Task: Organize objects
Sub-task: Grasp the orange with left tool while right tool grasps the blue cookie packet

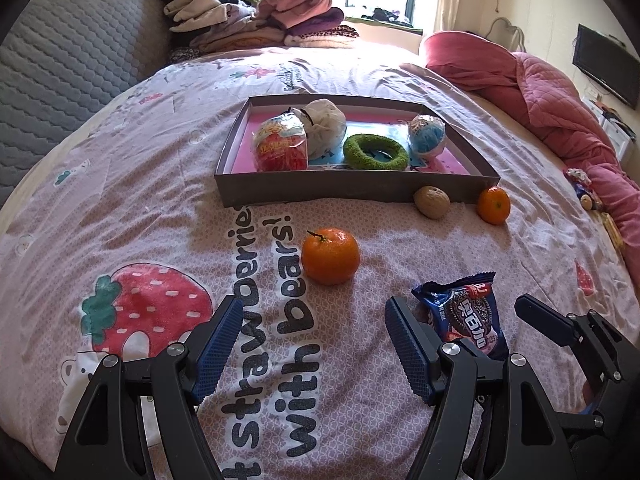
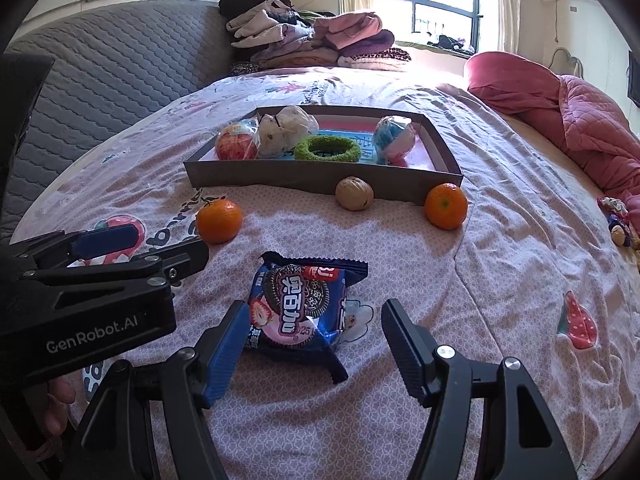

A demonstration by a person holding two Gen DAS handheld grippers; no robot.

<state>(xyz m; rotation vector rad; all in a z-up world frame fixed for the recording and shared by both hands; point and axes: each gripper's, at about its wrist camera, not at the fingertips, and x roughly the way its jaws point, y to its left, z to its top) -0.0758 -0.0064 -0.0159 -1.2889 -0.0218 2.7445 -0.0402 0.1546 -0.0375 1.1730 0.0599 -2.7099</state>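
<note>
A grey shallow box (image 1: pixel 356 194) (image 2: pixel 280 176) sits on the bed and holds a red snack bag (image 1: pixel 280 146), a white bag (image 1: pixel 325 122), a green ring (image 1: pixel 376 153) and a blue-white ball (image 1: pixel 427 134). My left gripper (image 1: pixel 314 302) (image 2: pixel 168 244) is open and empty, just short of an orange (image 1: pixel 330 256) (image 2: pixel 219 221). My right gripper (image 2: pixel 315 306) is open with a blue cookie packet (image 2: pixel 300 304) (image 1: pixel 468 320) lying on the sheet between its fingers. A walnut (image 1: pixel 431 202) (image 2: pixel 354 193) and a second orange (image 1: pixel 493 205) (image 2: pixel 445 205) lie against the box's front wall.
Folded clothes (image 1: pixel 256 16) are piled at the head of the bed beside a grey quilted headboard (image 1: pixel 60 80). A rolled red quilt (image 1: pixel 540 92) runs along the right side. Small wrapped items (image 2: pixel 618 220) lie near the bed's right edge.
</note>
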